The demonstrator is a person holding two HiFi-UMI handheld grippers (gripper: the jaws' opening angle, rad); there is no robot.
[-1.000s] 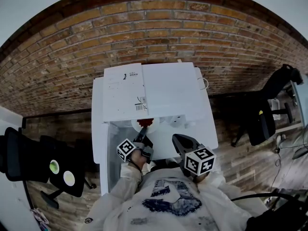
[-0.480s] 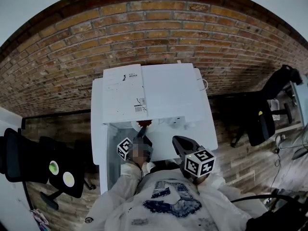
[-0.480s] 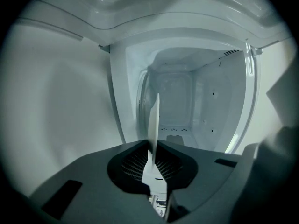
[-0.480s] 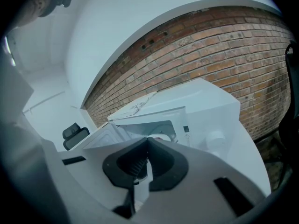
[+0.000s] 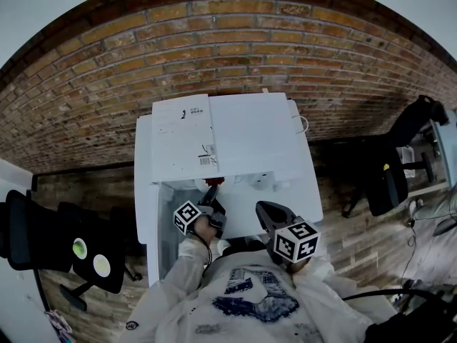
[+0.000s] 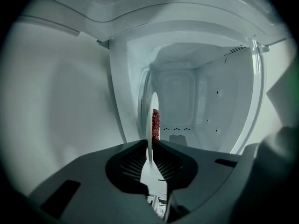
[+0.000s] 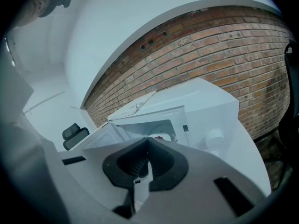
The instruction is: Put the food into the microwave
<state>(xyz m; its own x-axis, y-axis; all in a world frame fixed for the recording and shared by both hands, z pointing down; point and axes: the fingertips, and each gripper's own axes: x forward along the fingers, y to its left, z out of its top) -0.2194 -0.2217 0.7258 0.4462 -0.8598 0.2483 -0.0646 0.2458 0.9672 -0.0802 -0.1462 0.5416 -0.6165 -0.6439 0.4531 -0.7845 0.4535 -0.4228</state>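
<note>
The plate is pinched centre-frame by the left gripper; the right gripper is pressed together. The food could be spilled if that rim grip slips.

Right gripper: jaws closed together, nothing between. Microwave: white, on white table, door swung open, red food dimly inside. Brick wall behind.

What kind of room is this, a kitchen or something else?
Probably an office or workshop corner rather than a home kitchen: a bare brick wall, black office chairs at the sides, and a white microwave standing on a plain white table.
</note>
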